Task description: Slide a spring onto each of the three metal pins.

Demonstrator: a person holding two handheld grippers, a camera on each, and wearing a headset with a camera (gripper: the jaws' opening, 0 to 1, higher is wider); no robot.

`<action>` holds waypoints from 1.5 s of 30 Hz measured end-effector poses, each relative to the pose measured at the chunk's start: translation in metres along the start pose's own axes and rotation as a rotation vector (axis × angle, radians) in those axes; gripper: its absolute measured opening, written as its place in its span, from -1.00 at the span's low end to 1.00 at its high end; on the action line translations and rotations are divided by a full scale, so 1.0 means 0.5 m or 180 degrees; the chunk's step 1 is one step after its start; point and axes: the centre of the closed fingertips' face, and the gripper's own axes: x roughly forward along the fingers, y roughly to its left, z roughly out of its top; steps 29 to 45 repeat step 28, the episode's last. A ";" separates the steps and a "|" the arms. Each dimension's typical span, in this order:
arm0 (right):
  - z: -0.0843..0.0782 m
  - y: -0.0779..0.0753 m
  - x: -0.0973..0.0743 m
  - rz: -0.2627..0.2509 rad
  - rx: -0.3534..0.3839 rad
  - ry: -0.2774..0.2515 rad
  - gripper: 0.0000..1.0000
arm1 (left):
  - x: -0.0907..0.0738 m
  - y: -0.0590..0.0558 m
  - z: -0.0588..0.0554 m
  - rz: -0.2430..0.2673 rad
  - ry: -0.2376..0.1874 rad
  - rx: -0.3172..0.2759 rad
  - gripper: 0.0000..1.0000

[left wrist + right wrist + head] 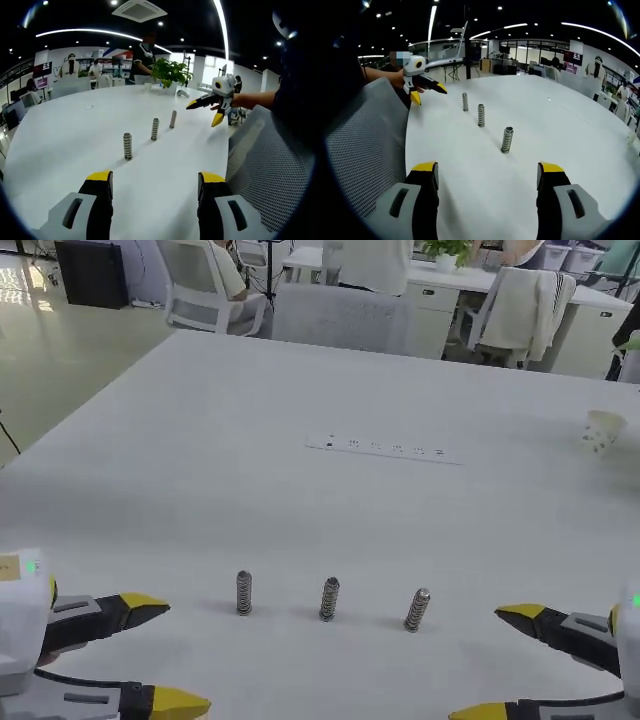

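Left gripper (156, 177), jaws spread wide, nothing between them! Right gripper (487, 167), the same story: yellow tips parted and empty. Both hung low over the table's (300, 410) near edge, one at each end of the row, pointing inward at each other.

Between them stood the left pin (244, 593), the middle pin (330, 599) and the right pin (417, 609), lined up along that near edge and well apart from either gripper. Springs (127, 146) wrapped all three from top to bottom, so the job looked finished. Further out, a power strip (385, 449) lay flat towards the table's middle, and a paper cup (603, 430) sat by the right edge.

The danger from here was a stray swing. Nothing seen braced those pins, and the right one seemed to lean, though that may have been the lens. A jaw brushing in from either side would likely have tipped a pin and spilled its coil.

The pin shafts were hidden inside the coils. Only a rounded cap showed on the right pin. Whether each spring sat fully down was too small to tell. The head view's bottom edge cut off both grippers' nearer jaws.
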 end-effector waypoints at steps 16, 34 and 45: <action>0.007 -0.005 -0.001 -0.0003 -0.0016 0.0025 0.63 | -0.002 0.008 0.003 0.0028 -0.0012 -0.0003 0.30; 0.006 -0.006 -0.001 -0.0007 -0.0016 0.0036 0.64 | -0.002 0.010 0.005 0.0040 -0.0024 0.0001 0.32; 0.006 -0.006 -0.001 -0.0007 -0.0016 0.0036 0.64 | -0.002 0.010 0.005 0.0040 -0.0024 0.0001 0.32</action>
